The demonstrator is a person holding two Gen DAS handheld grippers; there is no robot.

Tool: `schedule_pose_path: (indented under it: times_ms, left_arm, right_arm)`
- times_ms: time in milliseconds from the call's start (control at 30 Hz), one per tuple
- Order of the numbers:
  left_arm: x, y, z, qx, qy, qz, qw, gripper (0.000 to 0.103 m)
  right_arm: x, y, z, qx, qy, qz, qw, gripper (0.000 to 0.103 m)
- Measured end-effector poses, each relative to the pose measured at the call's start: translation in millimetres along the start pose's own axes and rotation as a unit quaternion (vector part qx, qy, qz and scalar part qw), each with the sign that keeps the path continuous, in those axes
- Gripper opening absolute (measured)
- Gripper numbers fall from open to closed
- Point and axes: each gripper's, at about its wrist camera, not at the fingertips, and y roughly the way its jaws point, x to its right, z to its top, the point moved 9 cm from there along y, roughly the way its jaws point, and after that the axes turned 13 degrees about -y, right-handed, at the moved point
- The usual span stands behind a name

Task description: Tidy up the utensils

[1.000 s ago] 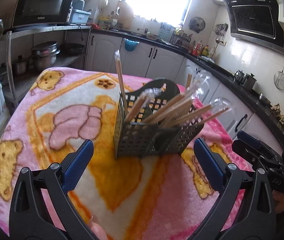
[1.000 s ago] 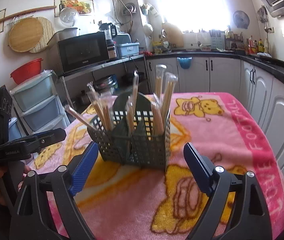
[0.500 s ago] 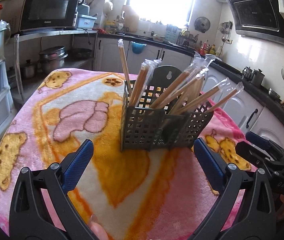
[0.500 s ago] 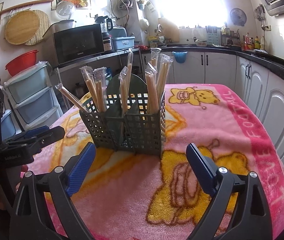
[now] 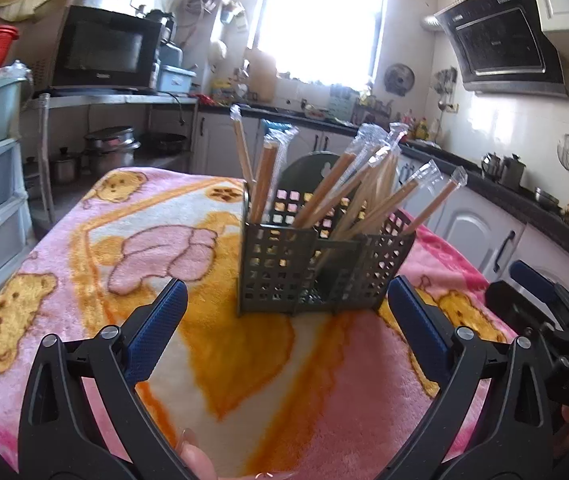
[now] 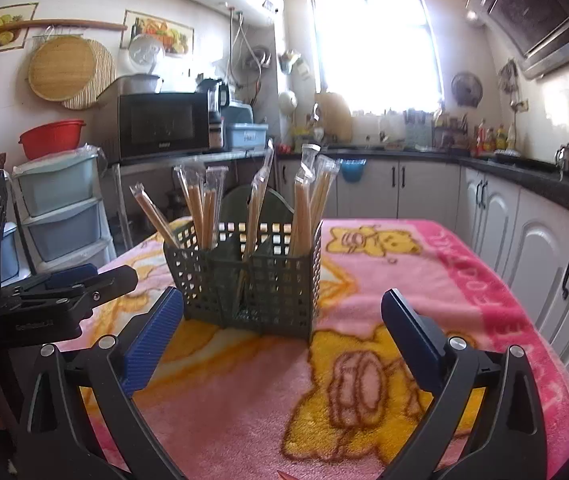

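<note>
Left tool (image 5: 284, 320): jaws spread wide, nothing between the blue pads; it hovers over the blanket, on the near side of the caddy and apart from it.
Right tool (image 6: 282, 320): likewise wide open and empty, facing the caddy from another side, not touching it.
Caddy (image 6: 244, 280): dark green perforated plastic holder with several compartments and a rounded hanging tab at the back; it stands upright on the blanket.
Chopsticks (image 6: 302, 216): wooden pairs in clear plastic sleeves, all standing inside the caddy, spread over its compartments; some lean outward past the caddy's rim.
Blanket (image 6: 424, 264): pink and orange fleece with cartoon bears, covering the desk under the caddy.
Microwave (image 6: 162, 126): black, on a shelf behind the caddy, well apart from it.
</note>
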Motion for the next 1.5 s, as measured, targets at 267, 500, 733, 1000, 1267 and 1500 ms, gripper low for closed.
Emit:
schedule_pose_path:
  times_ms: [267,500,733,1000,1267,1500]
  left_arm:
    - [0,-8,0,0.042,0.022,0.015,0.9988,0.093]
    - [3,-12,-2,0.066,0.031,0.010,0.9973,0.093]
    - [2,-11,-4,0.069,0.032,0.008,0.9971,0.093]
    - [-1,-12,-2,0.072,0.023,0.006,0.9971,0.093]
    - [-1,-12,-2,0.072,0.023,0.005,0.9971,0.093]
    - [0,-13,-1,0.073,0.021,0.004,0.9971,0.093]
  right_arm:
    - [7,-8,-3,0.021,0.015,-0.019,0.999,0.097]
    - [-1,-19,-1,0.055,-0.016,-0.039,0.998,0.097]
    - [-2,-19,-4,0.054,-0.013,-0.045,0.997,0.097]
    - [2,-18,-7,0.050,-0.004,-0.052,0.997,0.097]
    - [0,-18,-7,0.049,-0.008,-0.052,0.997,0.097]
    - [-1,-18,-7,0.049,-0.008,-0.052,0.997,0.097]
